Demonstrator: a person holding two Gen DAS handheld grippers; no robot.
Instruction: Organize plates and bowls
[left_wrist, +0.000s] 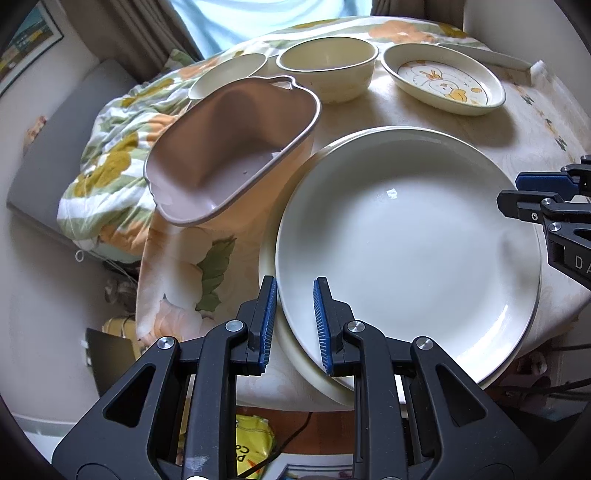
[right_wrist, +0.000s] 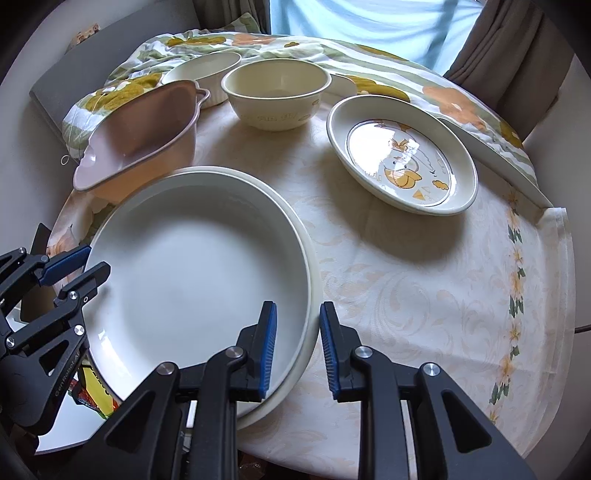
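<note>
Both grippers pinching the white plate (left_wrist: 406, 251) rim from opposite sides, left gripper (left_wrist: 294, 325) and right gripper (right_wrist: 297, 349), plate stacked on a cream plate (right_wrist: 314, 295) at the bench's (right_wrist: 424, 295) near edge, pink dish (left_wrist: 229, 147) just beside it, bowls further back.

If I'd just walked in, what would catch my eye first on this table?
Probably the big glossy white plate at the near edge, stacked on a cream plate, with a pair of black, blue-padded tongs gripping each side: left tongs, right tongs. Next, the oval dish with a yellow duck drawing at the far right, and the tilted pink handled dish at the left.
</note>
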